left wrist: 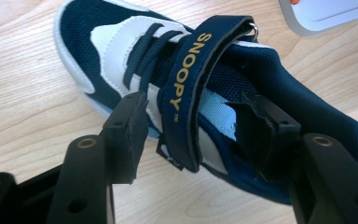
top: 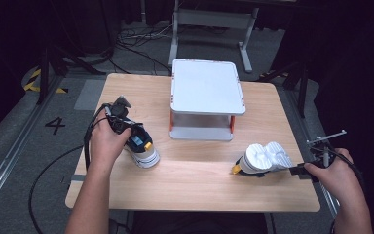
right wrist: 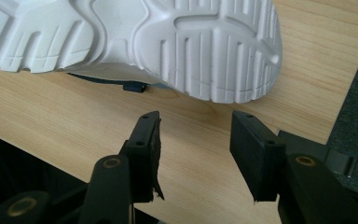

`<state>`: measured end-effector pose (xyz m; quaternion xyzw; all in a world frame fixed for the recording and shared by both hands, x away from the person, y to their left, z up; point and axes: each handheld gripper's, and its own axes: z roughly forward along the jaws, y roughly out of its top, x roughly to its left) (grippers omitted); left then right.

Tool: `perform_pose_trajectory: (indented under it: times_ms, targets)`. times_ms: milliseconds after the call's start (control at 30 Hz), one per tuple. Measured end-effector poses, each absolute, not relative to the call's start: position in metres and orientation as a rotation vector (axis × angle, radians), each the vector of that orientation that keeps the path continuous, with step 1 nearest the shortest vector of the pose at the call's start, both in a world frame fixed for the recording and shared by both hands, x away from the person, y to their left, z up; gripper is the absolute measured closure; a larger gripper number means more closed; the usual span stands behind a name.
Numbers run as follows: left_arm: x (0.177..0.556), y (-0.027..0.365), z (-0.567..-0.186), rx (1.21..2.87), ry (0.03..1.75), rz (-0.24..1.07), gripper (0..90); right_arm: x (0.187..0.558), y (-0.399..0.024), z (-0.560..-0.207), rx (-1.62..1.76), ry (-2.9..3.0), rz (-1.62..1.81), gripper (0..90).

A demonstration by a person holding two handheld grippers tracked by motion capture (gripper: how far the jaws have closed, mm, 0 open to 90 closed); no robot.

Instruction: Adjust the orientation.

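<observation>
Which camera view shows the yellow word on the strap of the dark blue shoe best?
The left gripper view: the dark blue strap with yellow SNOOPY lettering is close and readable between the jaws. In the high view, the dark blue and white shoe is small beside the left hand, and the word cannot be read. The right gripper view faces a white ribbed sole.

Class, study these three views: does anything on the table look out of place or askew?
Yes. The right shoe lies tipped over with its white sole showing, near the table's right edge, while the left shoe stands upright on its sole. The white two-tier rack sits squarely and looks normal.
</observation>
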<state>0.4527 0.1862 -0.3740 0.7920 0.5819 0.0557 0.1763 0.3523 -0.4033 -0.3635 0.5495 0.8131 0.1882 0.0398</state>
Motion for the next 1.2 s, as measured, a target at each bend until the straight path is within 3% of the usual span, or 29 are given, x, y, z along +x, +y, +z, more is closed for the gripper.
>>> perform_pose_trajectory:
  times_ms: [133, 667, 867, 1200]
  targets:
    - [0.455, 0.184, -0.379, 2.242, 1.684, 0.174, 57.4, 0.353, -0.401, -0.366, 1.675, 2.501, 0.567, 52.6]
    - [0.453, 0.181, -0.378, 2.203, 1.728, 0.257, 71.3, 0.354, -0.4, -0.366, 1.674, 2.51, 0.565, 52.6]
    - [0.447, 0.18, -0.366, 2.187, 1.698, 0.276, 74.0, 0.354, -0.401, -0.366, 1.678, 2.506, 0.568, 52.6]
    - [0.418, 0.152, -0.328, 2.255, 1.492, 0.277, 74.3, 0.353, -0.403, -0.365, 1.679, 2.499, 0.575, 52.6]
